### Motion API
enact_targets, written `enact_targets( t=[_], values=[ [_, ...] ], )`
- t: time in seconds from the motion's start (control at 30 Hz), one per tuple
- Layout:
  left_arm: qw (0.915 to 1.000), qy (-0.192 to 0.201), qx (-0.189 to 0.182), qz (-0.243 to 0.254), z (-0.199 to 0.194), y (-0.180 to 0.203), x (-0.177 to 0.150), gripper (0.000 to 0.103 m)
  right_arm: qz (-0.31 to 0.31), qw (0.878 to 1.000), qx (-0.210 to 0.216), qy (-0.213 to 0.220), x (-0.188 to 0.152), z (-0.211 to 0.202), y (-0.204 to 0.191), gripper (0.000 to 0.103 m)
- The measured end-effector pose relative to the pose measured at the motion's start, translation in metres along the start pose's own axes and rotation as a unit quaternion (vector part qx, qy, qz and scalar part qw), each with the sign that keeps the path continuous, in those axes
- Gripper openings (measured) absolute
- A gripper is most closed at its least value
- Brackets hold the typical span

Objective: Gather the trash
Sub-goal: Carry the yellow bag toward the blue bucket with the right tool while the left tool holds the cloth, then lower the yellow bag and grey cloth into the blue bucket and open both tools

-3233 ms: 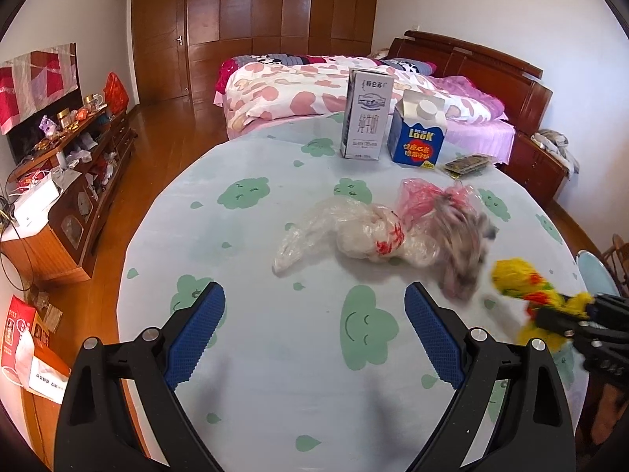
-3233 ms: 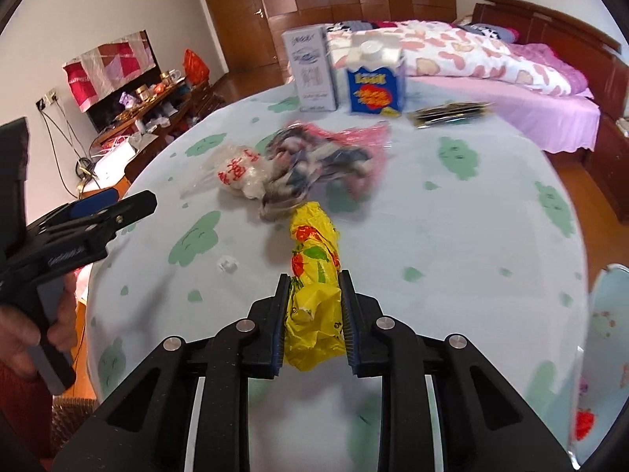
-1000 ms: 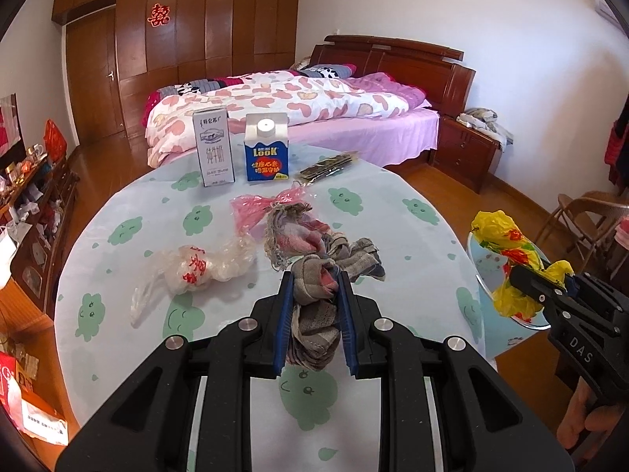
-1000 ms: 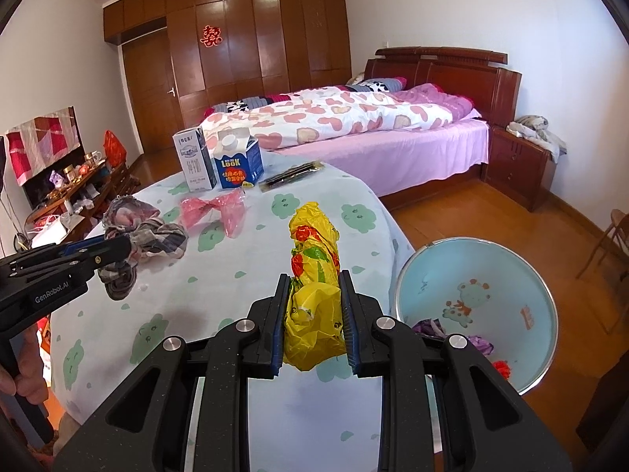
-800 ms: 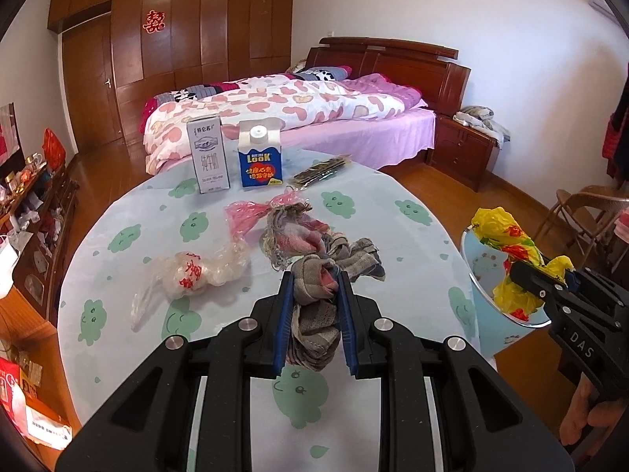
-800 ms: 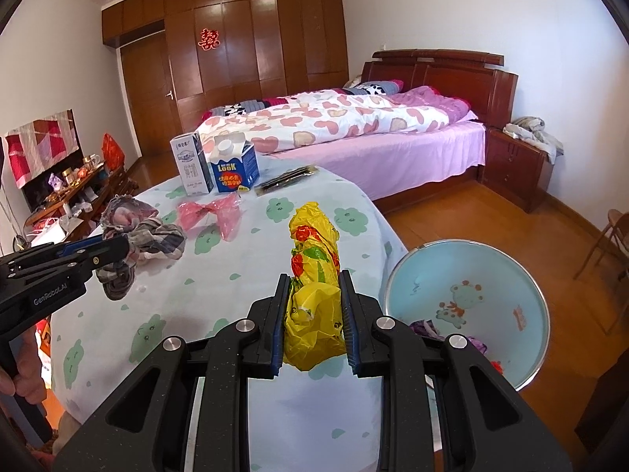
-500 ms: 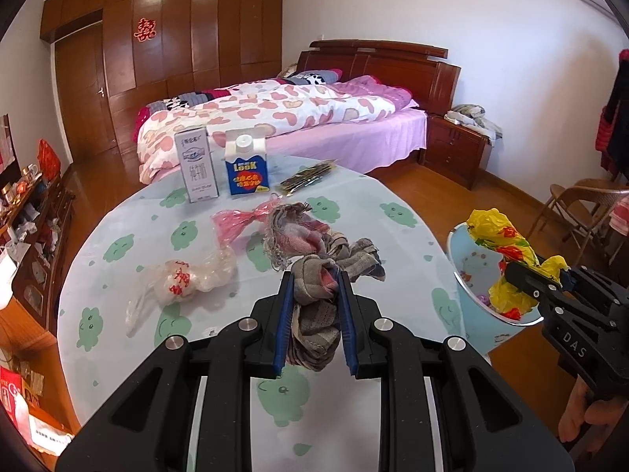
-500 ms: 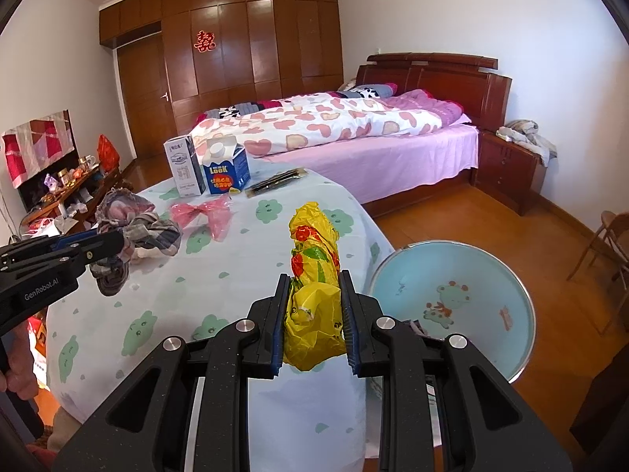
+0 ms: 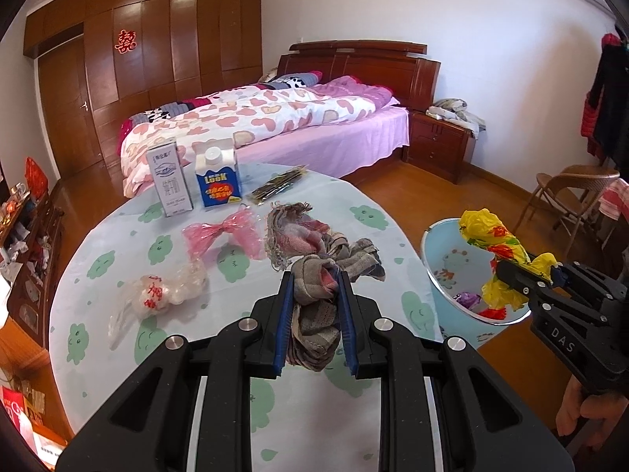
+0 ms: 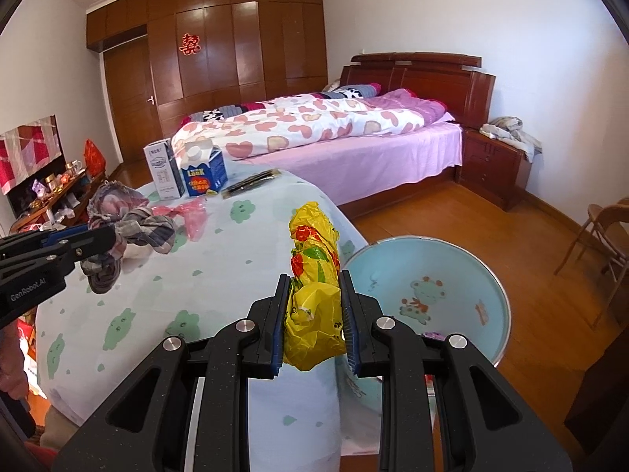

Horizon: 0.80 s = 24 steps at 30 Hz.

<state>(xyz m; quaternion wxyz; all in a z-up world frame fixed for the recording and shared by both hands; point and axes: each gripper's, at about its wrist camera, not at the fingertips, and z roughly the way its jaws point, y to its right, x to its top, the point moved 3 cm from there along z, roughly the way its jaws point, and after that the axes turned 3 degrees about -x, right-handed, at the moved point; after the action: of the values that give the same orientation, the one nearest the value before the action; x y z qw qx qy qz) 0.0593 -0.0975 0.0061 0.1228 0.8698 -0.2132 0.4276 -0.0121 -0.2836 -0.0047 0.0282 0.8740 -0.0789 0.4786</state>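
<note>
Trash is riding in both of my grippers. My right gripper [image 10: 314, 318] is pinching a crumpled yellow plastic bag with red and green print [image 10: 314, 275] around its lower half, and the rest is standing up above the pads. It is hanging in the air at the table's edge, near the rim of the pale blue round basin with a cartoon giraffe [image 10: 464, 275] on the wooden floor. My left gripper [image 9: 315, 310] is clamping a wadded grey-and-pink woven cloth [image 9: 314, 275] at its bunched middle, above the round table with the cloud-print cover [image 9: 118, 275], with loose ends trailing out past the pads.

Both loads are looking light and soft. The bag is likely slippery and springy, so I am judging the thick crumpled part the safest hold. The cloth should grip well, though its dangling ends could snag.

Lying on the table are a pink cellophane wrapper twisted like a bow [image 9: 222, 234], a clear plastic bag knotted around something white with red print [image 9: 161, 295], a flat dark packet [image 9: 279, 185], a white carton [image 9: 170, 181] and a blue-and-white carton [image 9: 218, 181].
</note>
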Motion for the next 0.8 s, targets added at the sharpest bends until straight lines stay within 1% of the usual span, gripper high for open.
enact_targets(
  t=[0.33, 0.53, 0.8],
  values=[
    [0.9998, -0.001, -0.018, 0.01, 0.007, 0.02, 0.007, 0.022, 0.013, 1.0, -0.018, 0.002, -0.002, -0.001, 0.022, 0.025],
    [0.9993, -0.006, -0.035, 0.011, 0.013, 0.032, 0.013, 0.022, 0.024, 0.999, -0.034, 0.001, -0.004, 0.0, 0.036, 0.025],
    [0.998, -0.01, -0.06, 0.02, 0.023, 0.051, 0.018, 0.022, 0.043, 0.996, -0.075, -0.001, -0.008, 0.004, 0.066, 0.025]
  ],
)
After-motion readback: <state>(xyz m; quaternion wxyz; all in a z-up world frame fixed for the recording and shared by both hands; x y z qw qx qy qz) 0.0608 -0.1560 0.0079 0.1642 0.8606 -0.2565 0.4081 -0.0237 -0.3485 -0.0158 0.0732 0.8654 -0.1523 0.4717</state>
